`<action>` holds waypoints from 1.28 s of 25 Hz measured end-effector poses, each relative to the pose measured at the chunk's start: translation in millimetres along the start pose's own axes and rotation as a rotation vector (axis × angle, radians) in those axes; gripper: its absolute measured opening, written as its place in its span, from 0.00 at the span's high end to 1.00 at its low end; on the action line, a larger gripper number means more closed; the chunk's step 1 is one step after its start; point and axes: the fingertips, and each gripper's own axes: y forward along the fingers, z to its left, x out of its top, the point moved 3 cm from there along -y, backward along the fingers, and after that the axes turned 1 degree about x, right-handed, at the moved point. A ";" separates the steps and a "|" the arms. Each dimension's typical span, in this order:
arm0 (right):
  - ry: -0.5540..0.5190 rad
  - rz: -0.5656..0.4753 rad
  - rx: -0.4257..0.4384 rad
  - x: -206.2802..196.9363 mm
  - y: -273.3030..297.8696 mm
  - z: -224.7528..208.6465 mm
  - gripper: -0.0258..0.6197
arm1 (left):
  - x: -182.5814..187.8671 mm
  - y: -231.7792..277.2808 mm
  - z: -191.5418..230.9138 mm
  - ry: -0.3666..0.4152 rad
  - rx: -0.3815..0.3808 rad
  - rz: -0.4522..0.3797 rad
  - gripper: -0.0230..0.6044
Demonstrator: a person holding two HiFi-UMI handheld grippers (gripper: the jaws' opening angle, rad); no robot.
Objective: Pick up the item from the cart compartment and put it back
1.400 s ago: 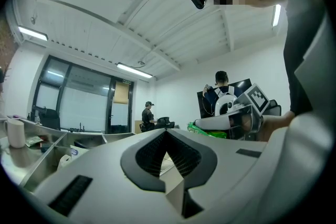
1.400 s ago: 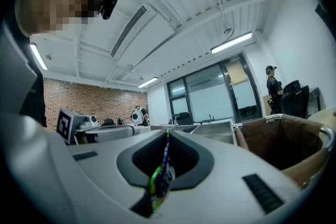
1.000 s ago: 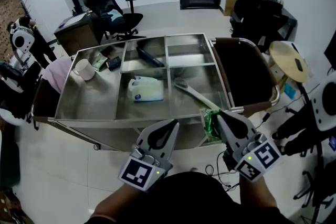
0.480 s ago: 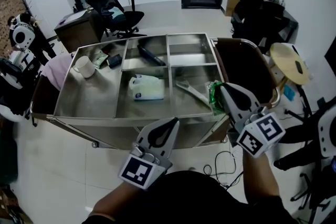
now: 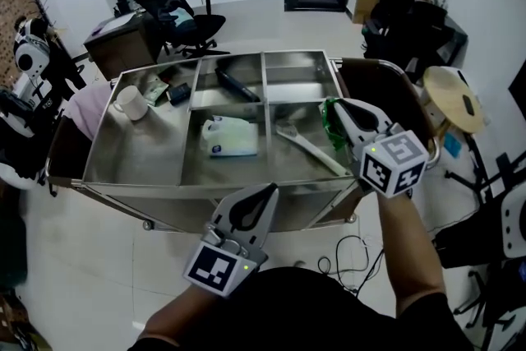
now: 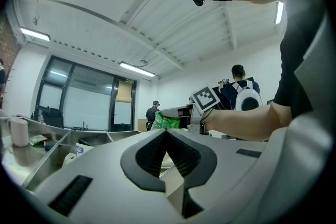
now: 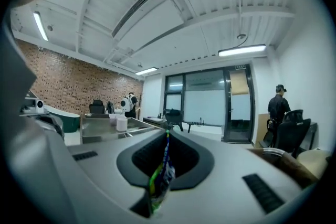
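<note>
Slippage is the main risk: the right gripper (image 5: 335, 109) has its fingers pinched on only a thin edge of the green packet (image 5: 330, 131), which hangs over the cart (image 5: 164, 189) at its right rim and could fall outside. The left gripper (image 5: 261, 197) has its fingers together, empty.

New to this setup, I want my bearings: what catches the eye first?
The right gripper, shut on a green packet, hangs over the right end of the steel cart. A white jug lies in the cart's middle compartment, and the left gripper sits shut and empty just short of its front rim.
</note>
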 end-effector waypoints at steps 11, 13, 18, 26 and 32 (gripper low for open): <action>0.015 0.135 -0.006 -29.7 49.1 -30.8 0.92 | -4.8 -0.6 6.7 -0.011 0.007 0.005 0.96; 0.008 0.145 -0.019 -32.5 52.3 -34.3 0.92 | -5.4 -0.6 7.7 -0.012 0.009 0.006 0.96; -0.029 0.179 -0.079 -40.0 56.8 -41.3 0.64 | -8.0 -0.6 9.4 -0.022 0.015 0.011 0.96; -0.042 0.153 -0.075 -30.2 51.2 -33.4 0.65 | -7.3 2.4 7.2 -0.019 0.004 0.009 0.96; -0.041 0.151 -0.060 -27.6 47.6 -30.5 0.69 | -6.1 4.8 5.6 -0.018 -0.002 0.010 0.96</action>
